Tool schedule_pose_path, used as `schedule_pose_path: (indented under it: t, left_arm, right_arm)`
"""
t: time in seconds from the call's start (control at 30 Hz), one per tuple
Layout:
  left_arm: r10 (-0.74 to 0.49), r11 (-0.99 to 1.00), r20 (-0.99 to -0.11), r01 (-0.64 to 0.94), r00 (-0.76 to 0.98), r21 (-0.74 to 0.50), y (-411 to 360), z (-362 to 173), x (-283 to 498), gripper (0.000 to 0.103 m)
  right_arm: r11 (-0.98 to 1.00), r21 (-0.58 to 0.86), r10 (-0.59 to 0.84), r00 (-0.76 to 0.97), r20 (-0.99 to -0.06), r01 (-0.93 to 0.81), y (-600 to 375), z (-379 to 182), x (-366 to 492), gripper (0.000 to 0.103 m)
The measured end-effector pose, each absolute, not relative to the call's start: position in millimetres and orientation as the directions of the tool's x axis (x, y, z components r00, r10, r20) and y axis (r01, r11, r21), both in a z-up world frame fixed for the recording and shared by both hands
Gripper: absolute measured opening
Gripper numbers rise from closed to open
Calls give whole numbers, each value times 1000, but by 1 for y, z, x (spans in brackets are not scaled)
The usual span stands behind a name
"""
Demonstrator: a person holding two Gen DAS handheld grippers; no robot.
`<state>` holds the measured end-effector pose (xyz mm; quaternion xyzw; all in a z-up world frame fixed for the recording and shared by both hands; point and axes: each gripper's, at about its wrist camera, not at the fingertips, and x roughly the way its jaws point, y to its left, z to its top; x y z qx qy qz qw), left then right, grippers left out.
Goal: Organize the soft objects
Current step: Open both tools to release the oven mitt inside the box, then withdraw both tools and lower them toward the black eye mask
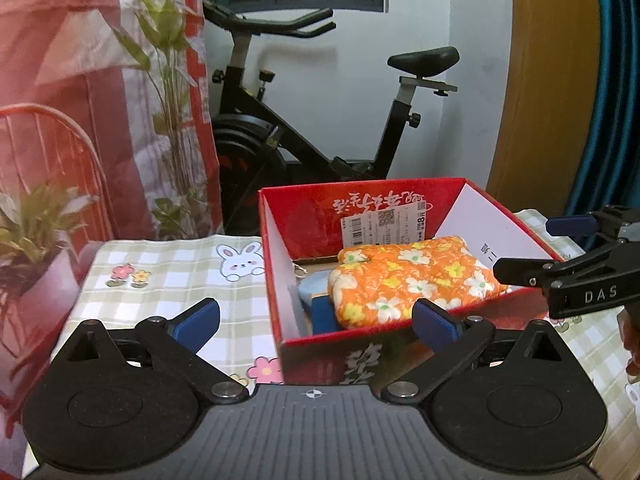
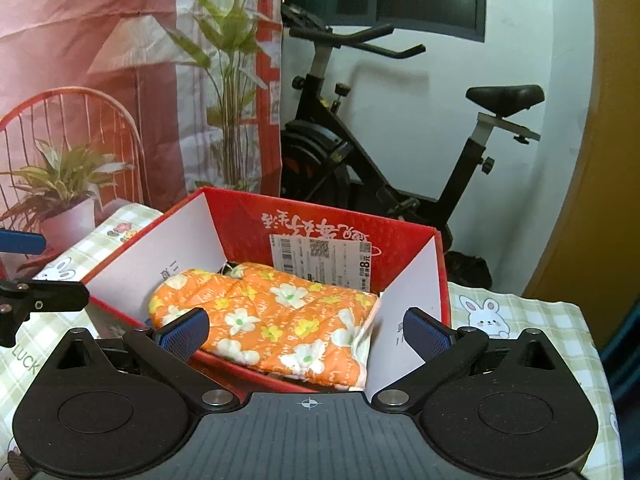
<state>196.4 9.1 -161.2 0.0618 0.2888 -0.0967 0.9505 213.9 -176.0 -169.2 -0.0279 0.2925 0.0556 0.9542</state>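
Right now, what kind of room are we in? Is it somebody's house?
Probably a room in someone's home. An exercise bike stands by the wall, a bunny-print tablecloth covers the table, and a red box holds an orange flowered cloth.

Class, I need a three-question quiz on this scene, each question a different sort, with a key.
1. True or false: the orange flowered cloth lies inside the red box.
2. The left gripper is: A open, B shut on the cloth.
3. What animal is printed on the tablecloth?

Key: 1 true; 2 A; 3 a rabbit.
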Motion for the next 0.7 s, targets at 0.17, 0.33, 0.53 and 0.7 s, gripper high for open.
schedule_pose_path:
  t: [0.17,0.33,0.53,0.7]
  left_arm:
    - [-127,974,-525,205,841,93,14,-159,177,103]
    - [-122,974,-495,199,860,105,18,-158,160,103]
    - [-115,973,-491,197,863,118,19,-165,144,103]
    - [-107,975,-504,190,857,115,23,-175,132,103]
  right_arm:
    - [993,-3,99,840,-533,-119,-172,-167,197,103]
    - [994,10,100,853,-512,-111,-168,-166,182,103]
    - [994,28,107,858,-503,-107,-166,-170,167,103]
    - [994,46,110,858,-501,-100,-163,-178,152,103]
